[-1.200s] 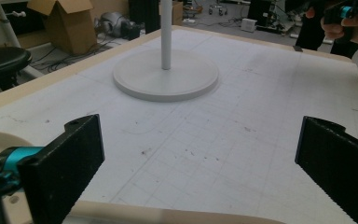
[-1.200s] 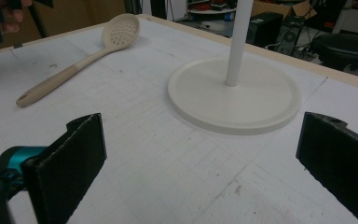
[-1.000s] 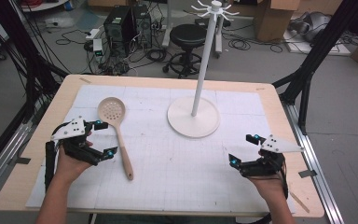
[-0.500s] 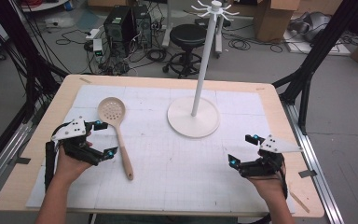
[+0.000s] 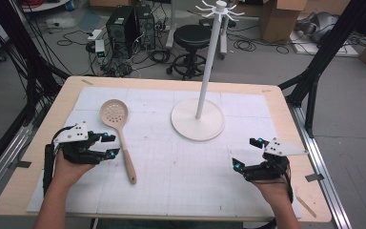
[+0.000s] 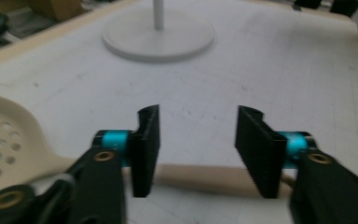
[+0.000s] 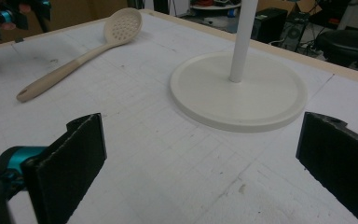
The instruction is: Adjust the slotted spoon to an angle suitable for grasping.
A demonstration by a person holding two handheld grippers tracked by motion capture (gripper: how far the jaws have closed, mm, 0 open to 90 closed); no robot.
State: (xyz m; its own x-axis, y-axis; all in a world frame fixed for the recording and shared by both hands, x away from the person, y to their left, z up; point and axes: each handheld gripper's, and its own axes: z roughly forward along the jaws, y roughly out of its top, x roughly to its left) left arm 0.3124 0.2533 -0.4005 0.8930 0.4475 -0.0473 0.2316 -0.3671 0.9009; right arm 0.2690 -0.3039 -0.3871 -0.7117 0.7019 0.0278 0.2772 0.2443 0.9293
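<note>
**Left gripper poised at the spoon handle, jaws apart**

The left gripper [image 5: 108, 145] is held low over the white mat [image 5: 181, 181], and its jaws are spread wide. In the left gripper view [image 6: 196, 154] the beige handle is seen lying across the gap between the two black jaws, just beyond them; whether either jaw touches it cannot be told. Nothing is pinched.

The slotted spoon [image 5: 122, 136] is laid flat on the mat, its perforated bowl pointed toward the far edge and its handle run back toward the person. The gripper is set just beside the handle, on its left side, in the high view.

Well apart, on the right side of the table, the right gripper [image 5: 249, 153] is held above the mat with its jaws also spread wide and nothing between them. From its own view [image 7: 200, 163] the spoon [image 7: 81, 51] is seen farther off, with the white stand [image 5: 198, 119] nearer: a round base and an upright pole, placed past the middle of the mat.
</note>
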